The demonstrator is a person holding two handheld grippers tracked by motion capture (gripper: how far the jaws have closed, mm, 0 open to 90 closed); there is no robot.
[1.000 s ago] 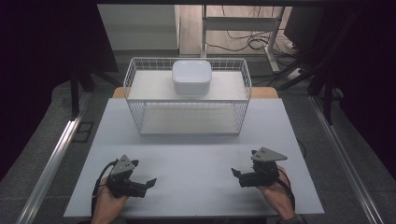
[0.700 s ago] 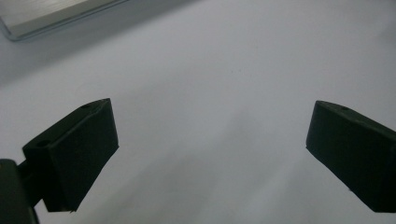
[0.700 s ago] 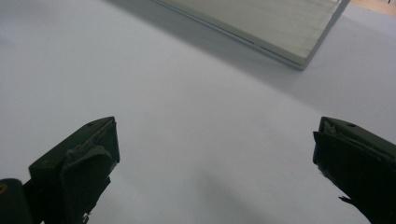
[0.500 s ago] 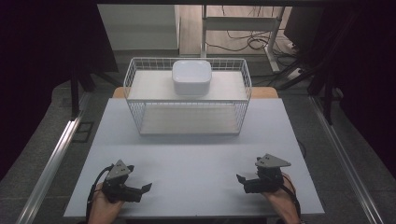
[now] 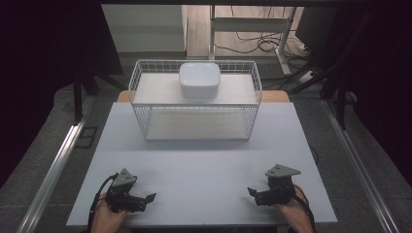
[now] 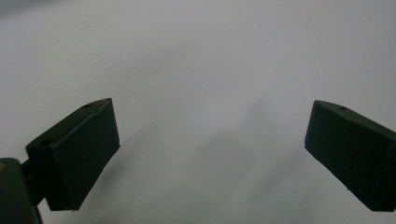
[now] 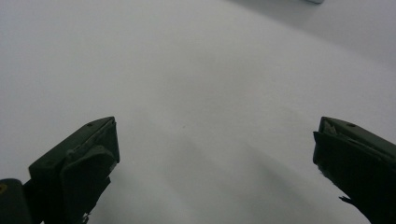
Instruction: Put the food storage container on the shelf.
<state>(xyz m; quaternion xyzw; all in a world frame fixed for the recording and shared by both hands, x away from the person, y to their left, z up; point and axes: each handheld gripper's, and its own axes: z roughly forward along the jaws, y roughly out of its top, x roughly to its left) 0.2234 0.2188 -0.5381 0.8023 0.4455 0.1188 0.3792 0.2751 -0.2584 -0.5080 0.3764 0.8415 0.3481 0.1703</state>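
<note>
A white wire basket rack stands at the back middle of the white table. A white square container sits on its upper shelf. My left gripper rests low at the front left edge, open and empty, its tips pointing right. My right gripper rests at the front right edge, open and empty, its tips pointing left. In the left gripper view the gripper has its jaws far apart over bare table. The right gripper view has the gripper just as wide over the same white surface.
The rack's lower shelf holds nothing. Metal rails run along both sides of the table. Cables and a desk frame lie on the floor behind the rack. A hand holds each gripper at the table's near edge.
Both grippers have drawn back toward the table's front edge and lowered. The rack and the container have not moved.
</note>
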